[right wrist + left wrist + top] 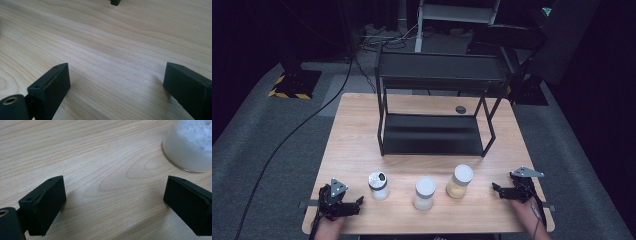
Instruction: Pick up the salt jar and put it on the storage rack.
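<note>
Three jars stand in a row near the table's front edge: a clear jar with a silver shaker lid (379,185) on the left, a white-lidded jar of pale powder (424,193) in the middle, and a white-lidded jar of tan powder (459,181) on the right. My left gripper (358,204) rests at the front left corner, open and holding nothing. The base of the shaker jar (191,146) appears at the top right of the left gripper view, beyond the left gripper (115,202). My right gripper (497,189) lies at the front right, open over bare wood, also seen as the right gripper (116,86).
A black two-tier metal rack (437,100) stands at the back centre of the wooden table (357,135). A small dark disc (460,109) lies behind the rack. One rack foot (115,2) shows far off. Cables run over the grey floor at the left.
</note>
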`<state>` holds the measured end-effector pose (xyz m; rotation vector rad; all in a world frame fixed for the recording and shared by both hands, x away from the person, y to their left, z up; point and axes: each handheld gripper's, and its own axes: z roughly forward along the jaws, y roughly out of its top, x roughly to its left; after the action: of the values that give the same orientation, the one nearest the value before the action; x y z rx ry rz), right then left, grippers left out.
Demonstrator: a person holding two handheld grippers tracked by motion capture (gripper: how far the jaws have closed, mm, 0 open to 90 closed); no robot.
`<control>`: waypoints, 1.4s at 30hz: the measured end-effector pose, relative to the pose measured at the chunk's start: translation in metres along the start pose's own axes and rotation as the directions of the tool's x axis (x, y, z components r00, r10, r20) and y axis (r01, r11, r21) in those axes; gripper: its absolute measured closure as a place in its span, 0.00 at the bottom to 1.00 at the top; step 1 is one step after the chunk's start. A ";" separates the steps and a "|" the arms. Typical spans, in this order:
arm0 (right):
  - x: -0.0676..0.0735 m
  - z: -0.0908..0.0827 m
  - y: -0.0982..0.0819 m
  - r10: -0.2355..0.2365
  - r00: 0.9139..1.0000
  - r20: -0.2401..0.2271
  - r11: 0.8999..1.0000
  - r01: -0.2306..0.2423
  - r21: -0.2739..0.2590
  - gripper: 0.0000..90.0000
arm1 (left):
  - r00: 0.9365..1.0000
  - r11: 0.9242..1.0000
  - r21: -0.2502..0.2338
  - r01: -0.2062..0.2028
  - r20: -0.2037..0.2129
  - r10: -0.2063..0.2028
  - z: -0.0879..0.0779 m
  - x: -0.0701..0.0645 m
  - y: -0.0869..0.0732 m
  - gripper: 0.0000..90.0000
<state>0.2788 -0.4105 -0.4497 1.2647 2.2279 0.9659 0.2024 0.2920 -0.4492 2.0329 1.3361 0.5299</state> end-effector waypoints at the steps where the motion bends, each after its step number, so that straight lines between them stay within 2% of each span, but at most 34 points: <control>1: 0.000 0.000 0.000 0.001 1.000 0.001 1.000 -0.001 0.000 0.08 | 1.000 1.000 0.001 0.003 -0.002 -0.003 0.000 -0.001 0.000 0.05; 17: -0.001 0.000 0.000 -0.002 1.000 -0.004 1.000 0.002 0.000 0.08 | 1.000 1.000 -0.006 0.017 0.000 -0.017 -0.001 -0.001 -0.001 0.06; 22: -0.001 0.000 0.000 -0.002 1.000 -0.002 1.000 0.002 -0.001 0.08 | 1.000 0.999 -0.034 0.015 -0.003 -0.015 -0.007 -0.004 -0.003 0.06; 24: -0.001 0.000 0.000 -0.001 1.000 -0.001 1.000 0.001 -0.001 0.08 | 1.000 0.998 -0.067 0.013 -0.003 -0.013 -0.012 -0.007 -0.007 0.06; 26: -0.001 0.001 0.000 -0.002 1.000 -0.001 1.000 0.002 -0.001 0.08 | 1.000 0.997 -0.076 0.012 -0.001 -0.012 -0.014 -0.007 -0.008 0.06; 29: -0.001 0.001 0.001 -0.001 1.000 -0.001 1.000 0.001 -0.001 0.08 | 1.000 0.991 -0.134 0.015 0.007 -0.014 -0.022 -0.010 -0.014 0.06; 32: -0.001 0.001 0.000 -0.001 1.000 -0.001 1.000 0.001 -0.001 0.08 | 1.000 0.988 -0.156 0.013 0.002 -0.013 -0.027 -0.013 -0.016 0.06; 33: -0.001 0.001 0.000 -0.001 1.000 -0.001 1.000 0.001 -0.001 0.08 | 1.000 0.982 -0.186 0.016 -0.002 -0.016 -0.031 -0.015 -0.021 0.06; 34: -0.001 0.001 0.000 -0.001 1.000 -0.001 1.000 0.001 -0.001 0.08 | 1.000 0.982 -0.186 0.016 -0.002 -0.016 -0.031 -0.015 -0.021 0.06; 36: -0.001 0.001 0.001 -0.001 1.000 -0.001 1.000 0.001 -0.001 0.08 | 1.000 0.976 -0.217 0.017 -0.009 -0.019 -0.035 -0.017 -0.026 0.06; 37: -0.001 0.001 0.001 -0.002 1.000 -0.001 1.000 0.002 -0.001 0.08 | 1.000 0.972 -0.235 0.023 -0.006 -0.025 -0.037 -0.017 -0.029 0.06; 38: -0.001 0.001 0.001 -0.001 1.000 -0.001 1.000 0.001 -0.001 0.08 | 0.999 0.964 -0.263 0.032 -0.001 -0.034 -0.039 -0.017 -0.033 0.06; 40: -0.001 0.001 0.001 -0.001 1.000 -0.001 1.000 0.001 -0.001 0.08 | 1.000 0.951 -0.308 0.026 -0.002 -0.028 -0.042 -0.019 -0.039 0.06; 42: -0.001 0.001 0.001 -0.002 1.000 -0.001 1.000 0.002 -0.001 0.08 | 1.000 0.945 -0.326 0.011 -0.008 -0.014 -0.044 -0.022 -0.040 0.06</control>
<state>0.2800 -0.4108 -0.4497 1.2622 2.2288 0.9670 0.1394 0.2961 -0.4458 1.7511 1.1778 0.7064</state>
